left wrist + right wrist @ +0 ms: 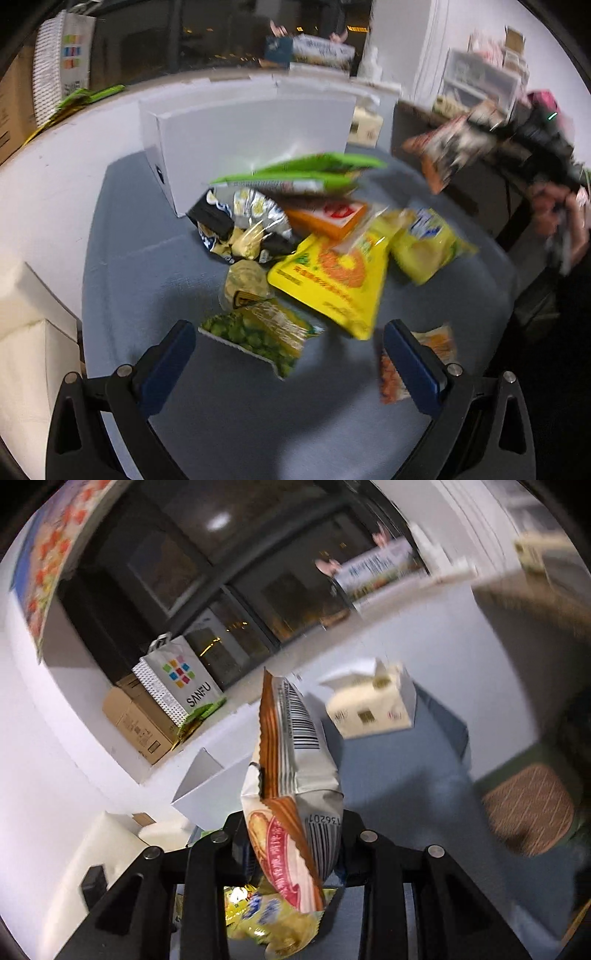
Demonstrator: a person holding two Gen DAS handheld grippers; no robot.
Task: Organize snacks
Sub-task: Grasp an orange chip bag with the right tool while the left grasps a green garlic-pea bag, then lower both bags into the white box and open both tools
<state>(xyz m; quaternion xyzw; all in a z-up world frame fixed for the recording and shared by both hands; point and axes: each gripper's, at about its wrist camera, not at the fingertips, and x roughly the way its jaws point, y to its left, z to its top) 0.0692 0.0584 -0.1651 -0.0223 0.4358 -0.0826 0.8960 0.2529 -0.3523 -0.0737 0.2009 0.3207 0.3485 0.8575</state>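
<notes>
A pile of snack bags lies on the blue-grey table [155,280]: a large yellow bag [332,280], a smaller yellow bag [428,243], an orange box [325,219], a green packet [295,173], a silver-black bag [240,221] and a green pea bag [258,332]. My left gripper [290,354] hovers open just above the pea bag. An orange snack bag [400,365] lies behind its right finger. My right gripper [291,845] is shut on an orange-and-white snack bag [295,775], held up in the air; it also shows as a blurred orange-and-white bag [443,155] at the upper right.
A white open box [243,140] stands behind the pile, with another white box [373,709] further right. A cream box [26,332] sits off the table's left edge. A paper bag [177,683] and cardboard carton [136,723] rest on the window ledge. A stool [528,808] stands to the right.
</notes>
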